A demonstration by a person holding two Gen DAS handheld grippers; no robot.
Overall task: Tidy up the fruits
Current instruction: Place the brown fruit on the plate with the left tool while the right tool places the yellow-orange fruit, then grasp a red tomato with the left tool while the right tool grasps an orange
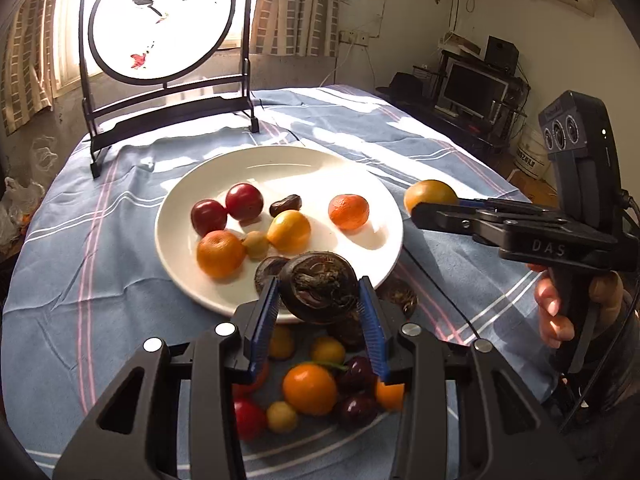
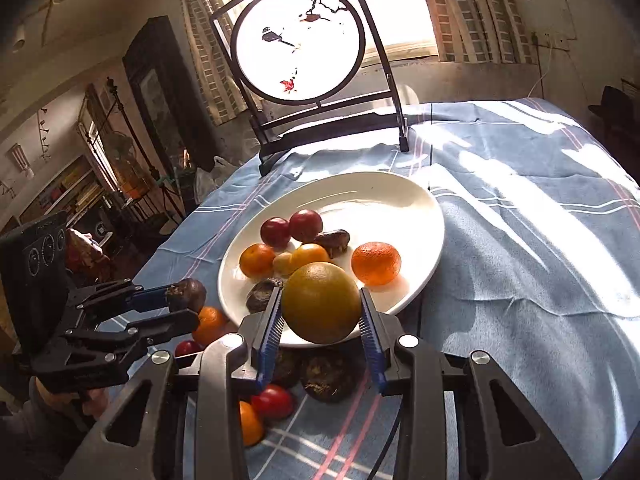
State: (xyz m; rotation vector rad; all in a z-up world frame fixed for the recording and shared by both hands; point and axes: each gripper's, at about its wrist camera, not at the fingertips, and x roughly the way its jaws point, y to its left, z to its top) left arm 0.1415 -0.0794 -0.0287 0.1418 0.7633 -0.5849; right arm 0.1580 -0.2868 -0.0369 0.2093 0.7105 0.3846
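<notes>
My left gripper is shut on a dark brown, rough round bulb just above the near rim of the white plate. The right wrist view shows the left gripper at the plate's left. My right gripper is shut on a yellow-green orange over the plate's near edge. From the left wrist view the right gripper hovers at the plate's right with that orange. On the plate lie red fruits, tangerines, a yellow fruit and dark pieces.
Several loose fruits and dark bulbs lie on the blue striped cloth in front of the plate. A round painted screen on a black stand rises behind the plate. A thin black cable crosses the cloth.
</notes>
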